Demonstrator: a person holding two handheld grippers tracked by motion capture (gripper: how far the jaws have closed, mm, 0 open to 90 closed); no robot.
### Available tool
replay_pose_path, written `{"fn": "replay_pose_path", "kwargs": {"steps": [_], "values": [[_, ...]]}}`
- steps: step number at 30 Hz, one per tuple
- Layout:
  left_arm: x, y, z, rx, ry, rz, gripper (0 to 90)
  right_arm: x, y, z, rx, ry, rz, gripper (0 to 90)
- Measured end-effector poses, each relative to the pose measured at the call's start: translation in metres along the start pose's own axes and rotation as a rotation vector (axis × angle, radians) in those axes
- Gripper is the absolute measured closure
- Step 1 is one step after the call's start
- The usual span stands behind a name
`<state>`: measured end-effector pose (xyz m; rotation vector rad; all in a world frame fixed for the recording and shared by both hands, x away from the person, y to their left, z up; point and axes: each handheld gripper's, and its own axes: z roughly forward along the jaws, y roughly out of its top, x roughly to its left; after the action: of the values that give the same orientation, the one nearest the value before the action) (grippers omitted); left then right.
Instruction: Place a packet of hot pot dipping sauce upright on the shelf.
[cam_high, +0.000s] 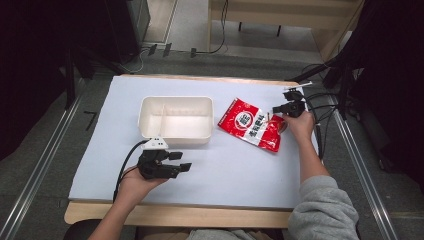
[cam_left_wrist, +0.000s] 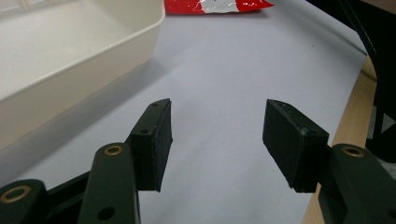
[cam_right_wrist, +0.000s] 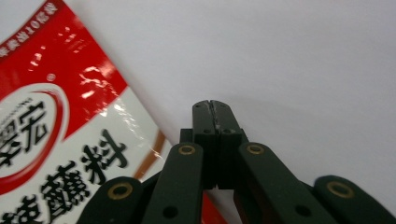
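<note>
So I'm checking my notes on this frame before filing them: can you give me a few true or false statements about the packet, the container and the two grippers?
1. The red and white packet lies on the table beside the white container, not in it. True.
2. The white container holds several packets. False: both its compartments look empty.
3. The left gripper has its fingers apart with nothing between them. True.
4. The right gripper stands wide open. False: its fingers are pressed together, next to the packet's edge.
5. The left gripper rests inside the container. False: it is in front of it, over the white table cover.
</note>
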<state>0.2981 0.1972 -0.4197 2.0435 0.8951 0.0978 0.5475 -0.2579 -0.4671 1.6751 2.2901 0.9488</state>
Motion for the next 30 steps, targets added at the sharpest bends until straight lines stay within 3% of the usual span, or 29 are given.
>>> {"fn": "replay_pose_path", "kwargs": {"steps": [2, 4, 8, 21, 30], "values": [[0.0, 0.0, 0.0, -0.002, -0.003, 0.002, 43.2, 0.007, 0.003, 0.003, 0.023, 0.01, -0.037, 90.0], [0.0, 0.0, 0.0, -0.004, -0.002, 0.004, 43.1, 0.015, 0.003, 0.004, 0.04, -0.027, -0.098, 90.0], [0.0, 0.0, 0.0, -0.005, -0.001, 0.006, 43.2, 0.015, -0.001, 0.002, 0.055, 0.03, -0.093, 90.0], [-0.001, 0.001, 0.001, -0.02, 0.003, 0.012, 43.3, 0.021, -0.024, -0.011, 0.101, 0.147, -0.133, 90.0], [-0.001, 0.004, 0.003, -0.014, -0.004, 0.004, 43.9, 0.041, -0.048, -0.025, 0.135, 0.184, -0.196, 90.0]]}}
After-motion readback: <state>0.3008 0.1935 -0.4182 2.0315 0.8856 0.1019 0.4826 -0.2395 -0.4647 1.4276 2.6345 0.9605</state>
